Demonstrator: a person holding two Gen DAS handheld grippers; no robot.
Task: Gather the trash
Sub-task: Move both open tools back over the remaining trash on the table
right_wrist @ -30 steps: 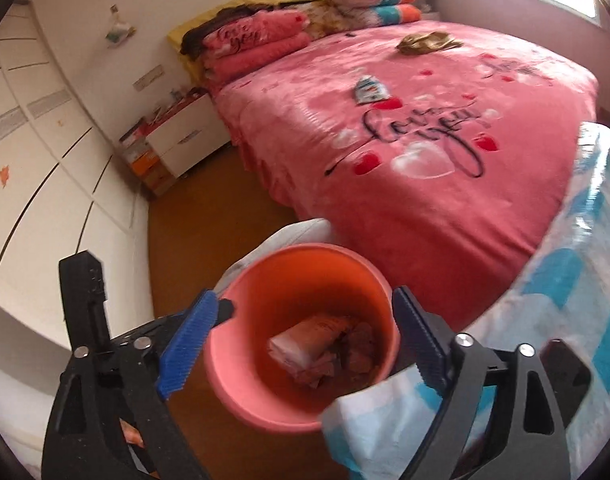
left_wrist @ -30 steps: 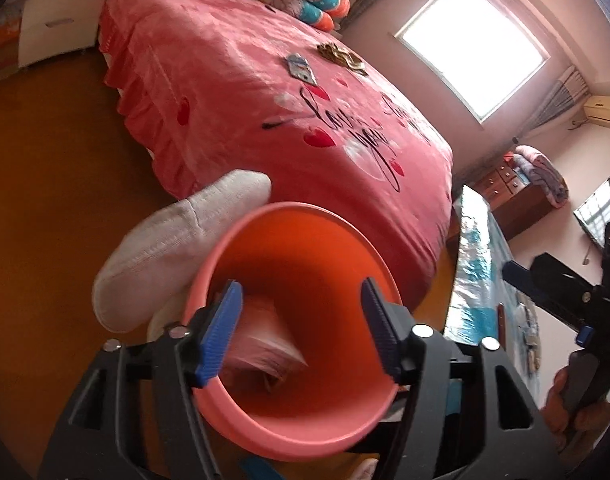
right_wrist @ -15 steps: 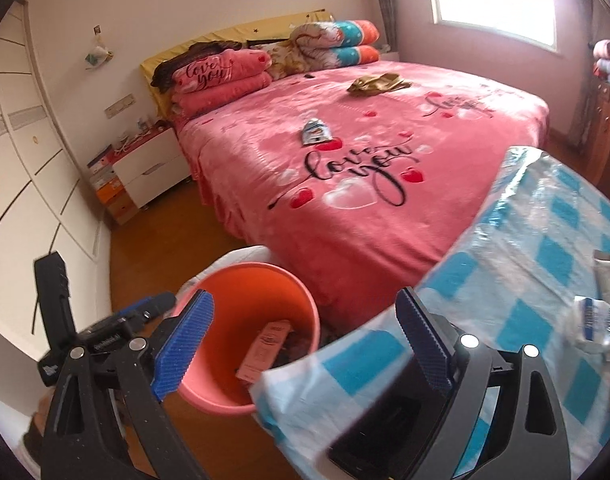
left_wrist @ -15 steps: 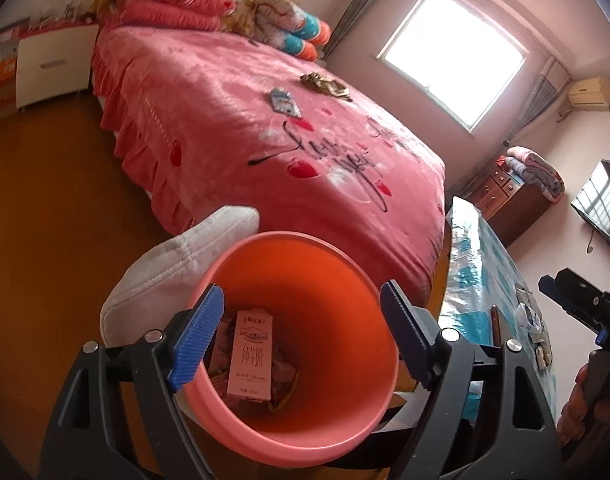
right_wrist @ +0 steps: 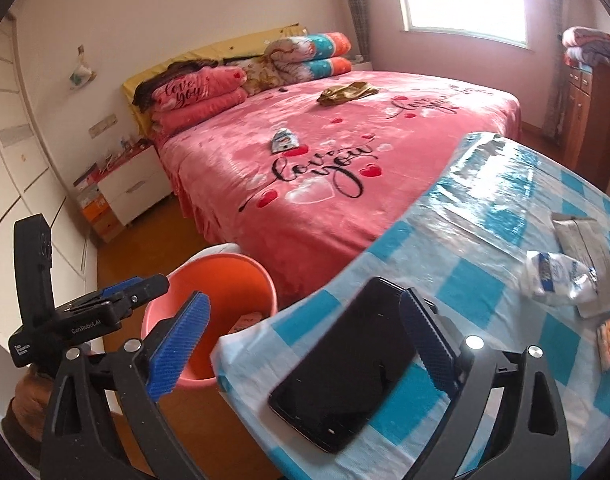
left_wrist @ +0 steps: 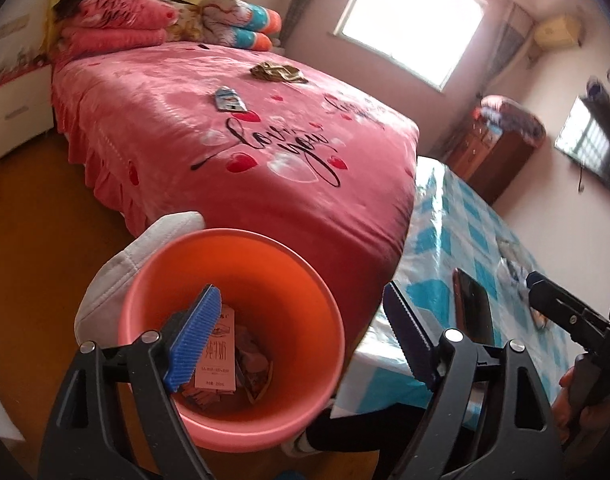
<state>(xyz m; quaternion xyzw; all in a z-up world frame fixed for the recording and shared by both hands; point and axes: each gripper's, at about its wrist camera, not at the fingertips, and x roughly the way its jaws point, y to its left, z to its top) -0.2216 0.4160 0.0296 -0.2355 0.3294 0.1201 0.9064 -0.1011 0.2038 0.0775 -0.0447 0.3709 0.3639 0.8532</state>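
An orange bin [left_wrist: 305, 272] stands on the floor between the bed and the table; it holds a pink carton [left_wrist: 221, 360] and scraps. It also shows in the right wrist view [right_wrist: 233, 276]. My left gripper [left_wrist: 301, 336] is open and empty above the bin. My right gripper [right_wrist: 305, 340] is open and empty over the table's near corner, above a black phone [right_wrist: 345, 368]. Crumpled wrappers [right_wrist: 561, 276] lie on the blue checked table [right_wrist: 485, 240]. A small packet [right_wrist: 283, 140] and a brown crumpled thing [right_wrist: 345, 92] lie on the pink bed [right_wrist: 305, 208].
A white cloth thing [left_wrist: 145, 240] lies behind the bin. A white nightstand [right_wrist: 133, 188] stands left of the bed. A wooden dresser [right_wrist: 593, 116] stands at the far right. The left gripper shows in the right wrist view [right_wrist: 105, 312].
Both grippers have lifted and swung right, away from the bin toward the table. The pink carton now lies in the bin. The phone and wrappers have come into view.
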